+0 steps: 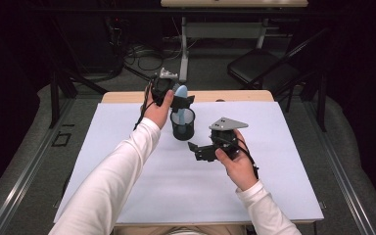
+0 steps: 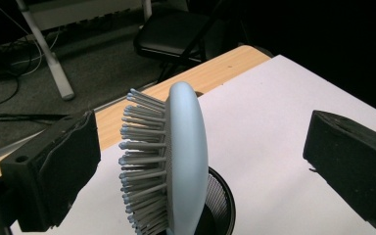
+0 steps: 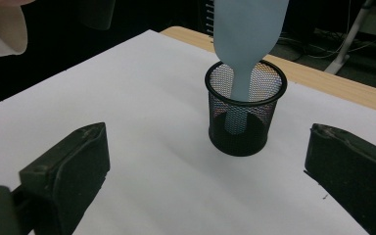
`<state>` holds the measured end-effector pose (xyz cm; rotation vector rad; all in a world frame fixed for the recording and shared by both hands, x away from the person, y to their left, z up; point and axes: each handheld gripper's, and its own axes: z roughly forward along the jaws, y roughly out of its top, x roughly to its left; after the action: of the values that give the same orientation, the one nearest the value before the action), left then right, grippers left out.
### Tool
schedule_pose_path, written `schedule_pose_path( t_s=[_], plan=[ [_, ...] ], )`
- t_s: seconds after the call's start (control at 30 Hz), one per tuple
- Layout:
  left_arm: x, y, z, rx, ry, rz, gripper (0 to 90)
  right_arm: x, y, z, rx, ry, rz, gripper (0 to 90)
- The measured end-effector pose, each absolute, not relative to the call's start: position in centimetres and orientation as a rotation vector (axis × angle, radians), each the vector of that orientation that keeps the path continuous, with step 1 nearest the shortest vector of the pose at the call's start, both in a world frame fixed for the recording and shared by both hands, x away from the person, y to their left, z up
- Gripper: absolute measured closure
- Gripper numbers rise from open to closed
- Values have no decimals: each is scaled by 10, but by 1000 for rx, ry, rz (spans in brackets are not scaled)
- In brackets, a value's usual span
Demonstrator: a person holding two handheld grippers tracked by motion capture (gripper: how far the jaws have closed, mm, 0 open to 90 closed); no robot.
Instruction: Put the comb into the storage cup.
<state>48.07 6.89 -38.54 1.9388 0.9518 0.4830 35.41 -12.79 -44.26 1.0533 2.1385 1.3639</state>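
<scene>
Light-blue hairbrush [image 2: 186, 161] stands handle-down in a black mesh pen cup [image 3: 245, 110], approx. mid-desk toward the far edge of the white desk [image 1: 176, 186]. Left gripper [image 1: 175, 100] sits at the brush head, jaws apart on either side, prob. not touching it. Right gripper [image 1: 201, 151] is near the cup on the person's side, jaws wide apart, holding nothing.

A black folding chair [image 1: 259, 66] stands at the frame's upper right. Cables [image 1: 144, 56] lie on the grey floor [image 1: 85, 90] at upper centre.
</scene>
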Motion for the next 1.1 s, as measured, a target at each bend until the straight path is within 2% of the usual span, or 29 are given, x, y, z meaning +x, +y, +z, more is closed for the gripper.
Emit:
schedule_pose_path(
  t_s=[0.57, 1.1],
  plan=[
    [468, 66, -377, 1952, 934, 507, 6, 354, -128, -443, 1054, 2139, 1363, 25],
    [468, 86, -371, 1922, 995, 532, 6, 355, -128, -443, 1060, 2141, 1358, 25]
  ],
)
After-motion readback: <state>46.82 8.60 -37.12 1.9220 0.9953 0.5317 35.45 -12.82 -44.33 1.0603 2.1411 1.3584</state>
